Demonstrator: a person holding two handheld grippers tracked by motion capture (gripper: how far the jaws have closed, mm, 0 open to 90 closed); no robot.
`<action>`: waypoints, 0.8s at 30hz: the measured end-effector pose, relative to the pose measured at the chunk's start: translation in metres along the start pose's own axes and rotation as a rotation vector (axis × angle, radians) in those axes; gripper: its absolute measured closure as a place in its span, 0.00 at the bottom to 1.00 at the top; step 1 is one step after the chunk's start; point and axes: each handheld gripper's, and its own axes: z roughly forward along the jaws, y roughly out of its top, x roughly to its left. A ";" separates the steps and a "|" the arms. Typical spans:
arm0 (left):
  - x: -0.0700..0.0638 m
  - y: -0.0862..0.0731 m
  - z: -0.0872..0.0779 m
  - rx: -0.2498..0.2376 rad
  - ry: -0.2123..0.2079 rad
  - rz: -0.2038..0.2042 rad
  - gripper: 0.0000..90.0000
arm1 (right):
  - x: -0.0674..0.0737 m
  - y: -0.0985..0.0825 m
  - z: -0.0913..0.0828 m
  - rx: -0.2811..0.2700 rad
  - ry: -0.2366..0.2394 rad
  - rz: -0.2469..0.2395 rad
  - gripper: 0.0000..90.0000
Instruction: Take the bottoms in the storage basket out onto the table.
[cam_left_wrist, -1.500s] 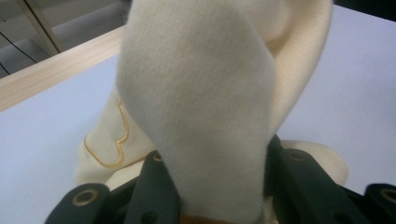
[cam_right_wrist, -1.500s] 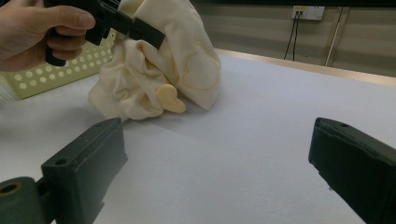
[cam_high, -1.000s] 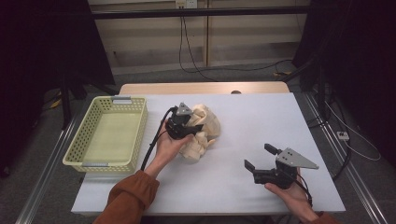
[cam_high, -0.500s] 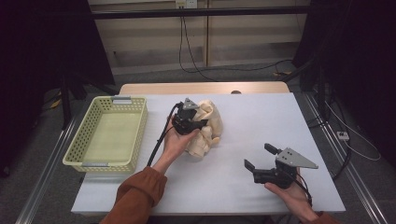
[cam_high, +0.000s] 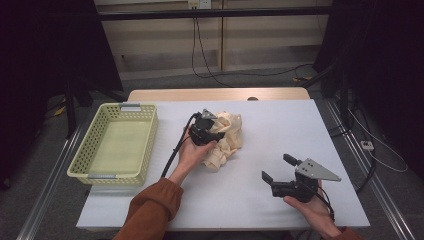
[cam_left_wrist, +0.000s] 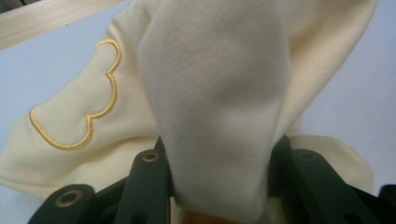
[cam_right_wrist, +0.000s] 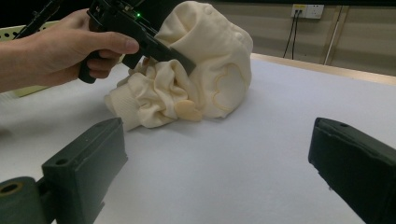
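Our left gripper (cam_high: 210, 131) pinches a fold of the cream garment (cam_high: 227, 137) mid-table, its jaws just eased slightly, probably bound for the basket (cam_high: 145, 150). Our right gripper (cam_high: 278, 170) waits spread wide and empty nearby.

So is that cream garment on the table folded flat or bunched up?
Bunched up. The cream garment sits in a crumpled heap on the white table, a fold of it pinched in the left hand-held gripper.
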 end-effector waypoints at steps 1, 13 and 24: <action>0.001 -0.001 0.001 0.004 0.001 0.001 0.71 | 0.000 0.000 0.000 0.000 -0.001 0.000 0.04; 0.010 -0.006 0.018 0.046 0.030 -0.022 0.71 | 0.000 0.000 -0.001 0.002 -0.003 0.001 0.05; 0.008 -0.006 0.028 0.068 0.011 0.002 0.67 | 0.000 0.000 0.000 0.003 0.001 0.004 0.05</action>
